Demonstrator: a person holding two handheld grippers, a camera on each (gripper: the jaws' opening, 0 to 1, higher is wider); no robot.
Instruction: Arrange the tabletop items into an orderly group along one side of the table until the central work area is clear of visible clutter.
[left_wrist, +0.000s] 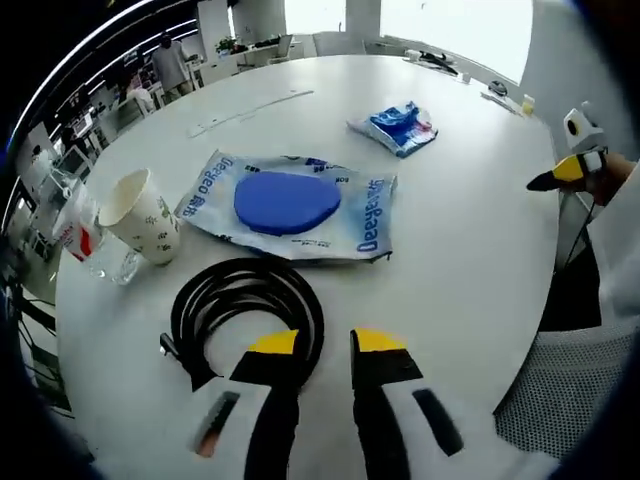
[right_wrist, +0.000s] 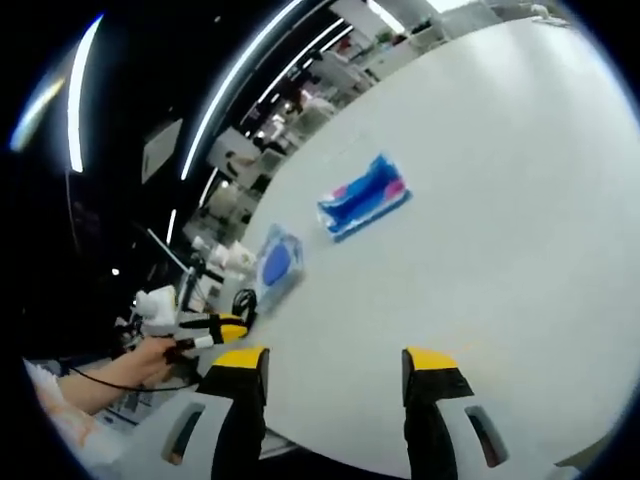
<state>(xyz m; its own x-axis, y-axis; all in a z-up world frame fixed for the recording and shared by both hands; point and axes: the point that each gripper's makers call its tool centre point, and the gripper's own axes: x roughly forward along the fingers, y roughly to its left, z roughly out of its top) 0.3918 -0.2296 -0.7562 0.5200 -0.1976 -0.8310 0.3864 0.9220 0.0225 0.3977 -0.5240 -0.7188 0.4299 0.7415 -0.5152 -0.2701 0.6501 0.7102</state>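
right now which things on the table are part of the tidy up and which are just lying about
To tidy: coiled black cable, paper cup, wipes pack with the blue disc, small blue packet, clear plastic cup.

Lying about: dark items at the far table edge, chair.

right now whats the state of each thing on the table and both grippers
paper cup: tipped on its side, mouth open
black cable: coiled, flat on the table
wipes pack: lying flat, blue lid shut
small blue packet: lying flat, apart from the rest
left gripper: open, over the cable coil, holding nothing
right gripper: open, empty
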